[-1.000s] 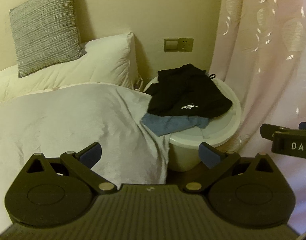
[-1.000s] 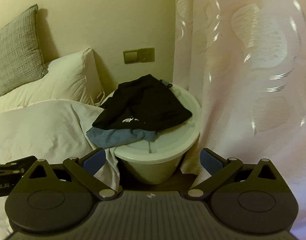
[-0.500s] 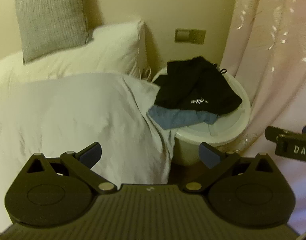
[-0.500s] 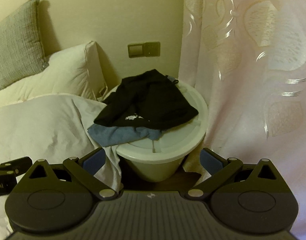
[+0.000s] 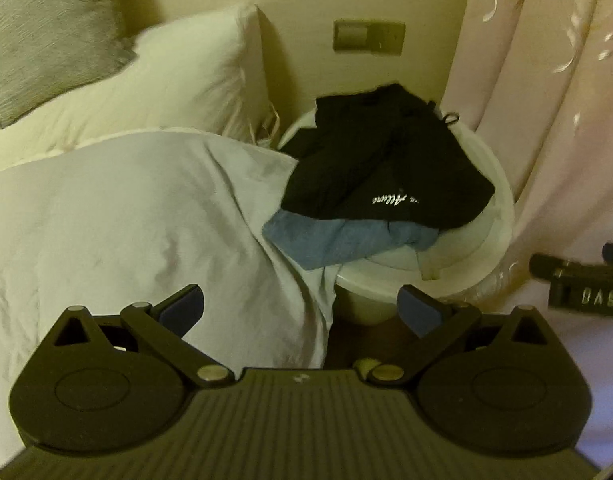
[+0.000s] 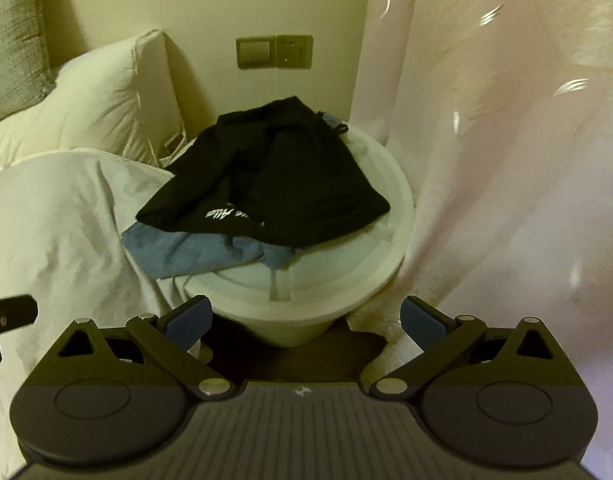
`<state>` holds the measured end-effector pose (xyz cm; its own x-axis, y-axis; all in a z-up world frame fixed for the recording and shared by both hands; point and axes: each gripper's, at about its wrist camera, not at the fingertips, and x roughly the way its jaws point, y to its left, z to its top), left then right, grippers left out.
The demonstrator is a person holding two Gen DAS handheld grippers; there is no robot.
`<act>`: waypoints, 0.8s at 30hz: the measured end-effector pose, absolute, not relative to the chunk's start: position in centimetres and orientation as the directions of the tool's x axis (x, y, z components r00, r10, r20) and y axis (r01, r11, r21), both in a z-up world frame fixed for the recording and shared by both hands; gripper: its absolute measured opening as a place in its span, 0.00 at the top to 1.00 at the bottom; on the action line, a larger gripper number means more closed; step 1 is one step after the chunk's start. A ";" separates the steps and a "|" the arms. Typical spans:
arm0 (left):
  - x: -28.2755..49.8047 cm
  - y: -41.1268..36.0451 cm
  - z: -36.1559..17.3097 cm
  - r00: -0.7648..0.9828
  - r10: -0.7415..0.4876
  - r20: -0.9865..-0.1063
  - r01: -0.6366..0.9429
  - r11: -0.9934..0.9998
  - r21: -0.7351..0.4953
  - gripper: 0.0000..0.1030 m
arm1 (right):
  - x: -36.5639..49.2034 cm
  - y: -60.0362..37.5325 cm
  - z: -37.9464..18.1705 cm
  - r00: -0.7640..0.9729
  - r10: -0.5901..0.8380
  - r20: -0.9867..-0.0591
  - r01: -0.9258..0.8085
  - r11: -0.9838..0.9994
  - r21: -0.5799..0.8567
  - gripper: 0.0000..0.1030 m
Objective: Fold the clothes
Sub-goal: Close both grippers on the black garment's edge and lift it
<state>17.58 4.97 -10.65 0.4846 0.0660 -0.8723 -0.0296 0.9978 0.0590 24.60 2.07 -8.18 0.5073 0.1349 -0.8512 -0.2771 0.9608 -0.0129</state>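
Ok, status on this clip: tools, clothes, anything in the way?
Left tool open, just eased in slightly, empty. Right tool open, empty. Black garment over blue garment on white bin, untouched. Path clear.

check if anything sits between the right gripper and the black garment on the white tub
Nothing visible does. The right gripper is open and empty, and the black garment lies exposed on top of the pile on the white tub, over a blue garment. Only the tub's near rim lies below the line of approach.

two garments (image 6: pixel 266 176), two pillows (image 5: pixel 166 92), one tub (image 6: pixel 386 248)
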 end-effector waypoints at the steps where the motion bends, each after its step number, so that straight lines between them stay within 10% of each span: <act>1: 18.9 4.5 -11.5 0.465 0.075 -0.882 -0.021 0.997 0.074 0.09 | 25.7 1.9 -8.8 0.506 0.136 -0.852 -0.271 0.963 -0.008 0.00; 10: 29.2 1.4 -17.9 0.366 0.057 -0.929 -0.005 0.998 0.059 0.16 | 36.5 1.0 -15.5 0.396 0.179 -0.901 -0.270 0.960 0.073 0.00; 24: 40.5 1.1 -25.2 0.314 0.024 -0.949 0.005 1.000 0.026 0.19 | 46.1 -3.5 -27.6 0.227 0.453 -0.862 0.278 0.819 0.503 0.13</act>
